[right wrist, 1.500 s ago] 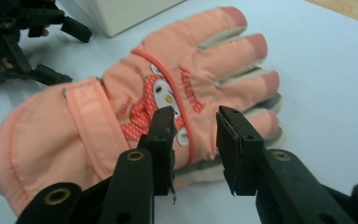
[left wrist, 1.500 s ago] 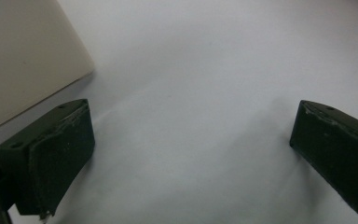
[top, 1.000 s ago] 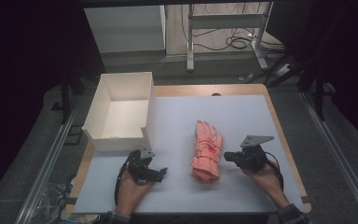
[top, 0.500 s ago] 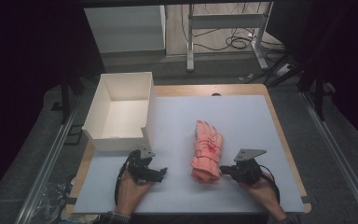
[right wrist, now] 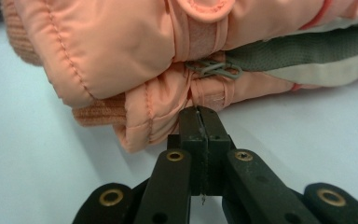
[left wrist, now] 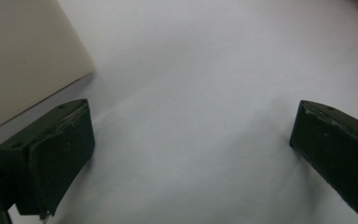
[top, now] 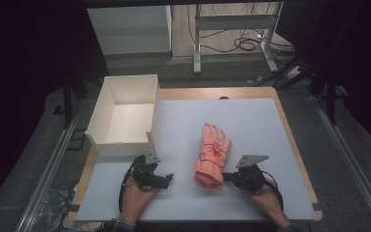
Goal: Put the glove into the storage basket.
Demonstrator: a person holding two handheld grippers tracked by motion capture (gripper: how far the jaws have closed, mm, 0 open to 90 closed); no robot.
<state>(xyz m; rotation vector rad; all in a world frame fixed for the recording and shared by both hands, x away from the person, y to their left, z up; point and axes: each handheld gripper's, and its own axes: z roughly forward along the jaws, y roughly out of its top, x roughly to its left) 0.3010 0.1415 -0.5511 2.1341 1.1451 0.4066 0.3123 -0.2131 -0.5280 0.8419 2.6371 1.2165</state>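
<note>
Nudging risk: right gripper (right wrist: pixel 200 112) jaws clenched empty against cuff of padded salmon-pink fabric glove pair (top: pixel 212 154) mid-table beside white box (top: pixel 125 116); pair may slide, no grasp. Left gripper (left wrist: pixel 191 135) released, idle.

Left tool (top: pixel 168 180) agape, right tool (right wrist: pixel 199 110) closed

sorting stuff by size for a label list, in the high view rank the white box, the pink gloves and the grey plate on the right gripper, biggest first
1. white box
2. pink gloves
3. grey plate
The box sits farther from the camera than the other two and still looks clearly largest, so the order is safe.
</note>
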